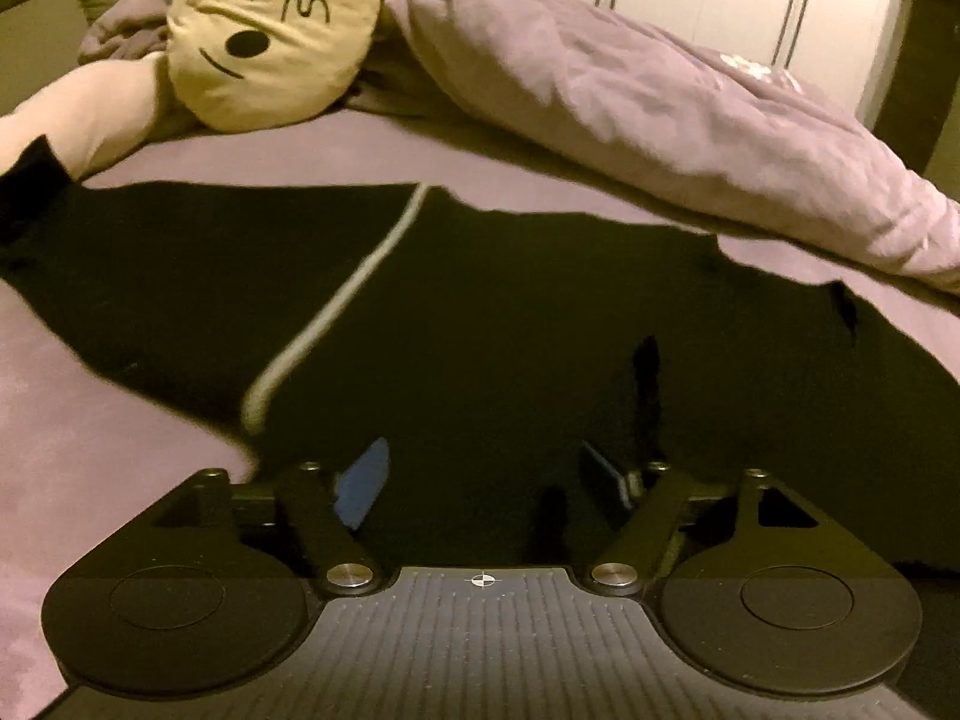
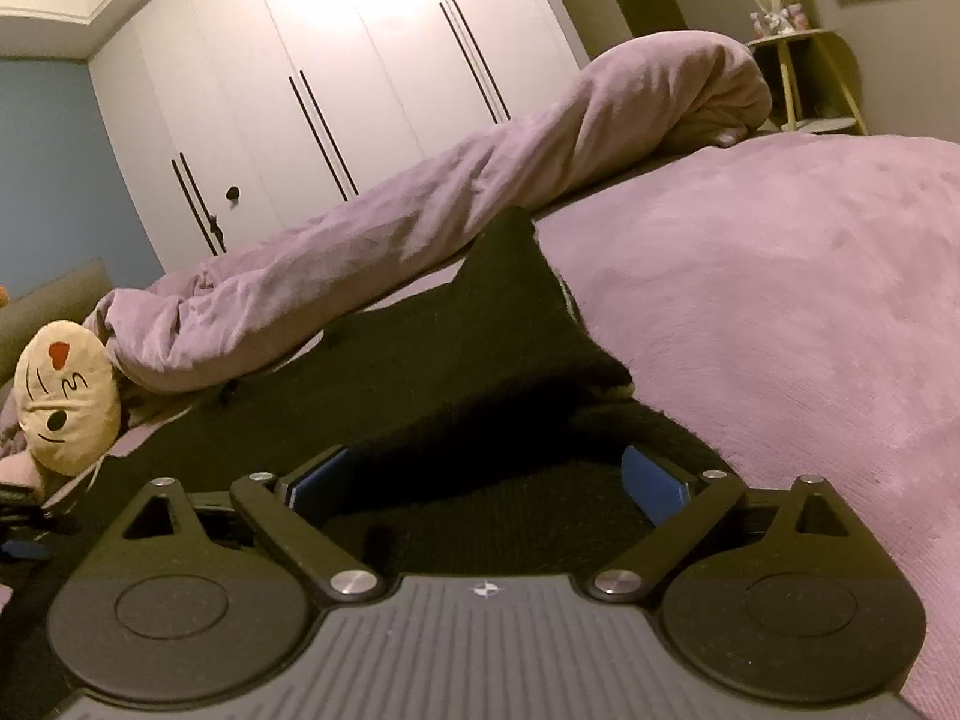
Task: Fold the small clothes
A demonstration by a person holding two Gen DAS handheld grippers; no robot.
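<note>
A black garment (image 1: 480,312) with a white drawstring (image 1: 336,312) lies spread on the purple bed. My left gripper (image 1: 486,480) hovers low over its near edge with jaws wide apart; the blue pads (image 1: 363,483) hold nothing. In the right wrist view the same black garment (image 2: 480,360) lies ahead, one corner raised toward the duvet. My right gripper (image 2: 486,480) is open, its blue pads (image 2: 654,489) on either side of a fold of the black cloth, not closed on it.
A rolled purple duvet (image 1: 630,114) lies along the far side of the bed, also in the right wrist view (image 2: 420,228). A round cream emoji pillow (image 1: 270,36) sits at the far left. White wardrobe doors (image 2: 312,90) stand behind. Purple bedsheet (image 2: 780,300) stretches right.
</note>
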